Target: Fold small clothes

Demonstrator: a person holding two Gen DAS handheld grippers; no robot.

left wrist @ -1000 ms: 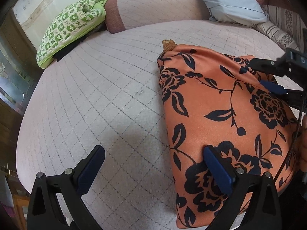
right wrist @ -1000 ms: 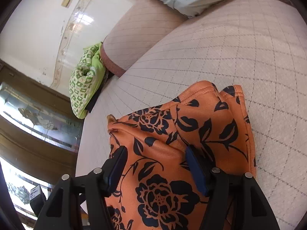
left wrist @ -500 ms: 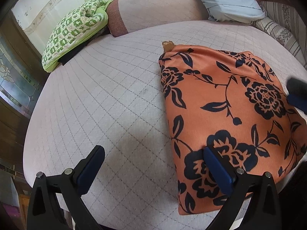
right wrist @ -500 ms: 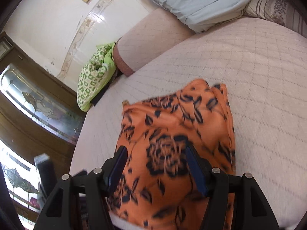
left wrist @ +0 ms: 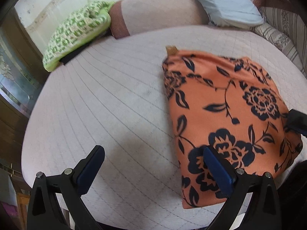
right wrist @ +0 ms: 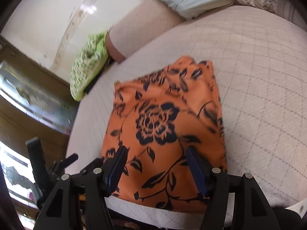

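Since a second before, your right gripper [right wrist: 154,167] had drawn back off the orange floral garment [right wrist: 165,134], so that more of the cloth and the bed's near edge showed in front of its fingers, where earlier the fabric had filled the space between them. Your left gripper [left wrist: 153,170] had kept nearly the same station, and the garment had flattened into a neater folded shape.

That garment [left wrist: 226,118] lay folded on the pale quilted mattress [left wrist: 99,105], near its front edge and toward the right side in the left wrist view. A small tan tab [left wrist: 171,50] stuck out at its far left corner. Its far end looked bunched and uneven in the right wrist view, though blur softened the detail there.

Your right gripper hung above the near part of the cloth with its jaws standing apart and nothing pinched between the pads. Your left gripper stood wide as well, one finger [left wrist: 90,170] over bare mattress, the other [left wrist: 218,170] over the garment's near left portion, holding nothing. Whether either pad touched the fabric you could not have told from these views.

Farther off, a green patterned cushion [left wrist: 76,32] rested at the mattress's far left corner against a pinkish bolster [left wrist: 157,13]. A light blue pillow [left wrist: 222,3] lay beyond.
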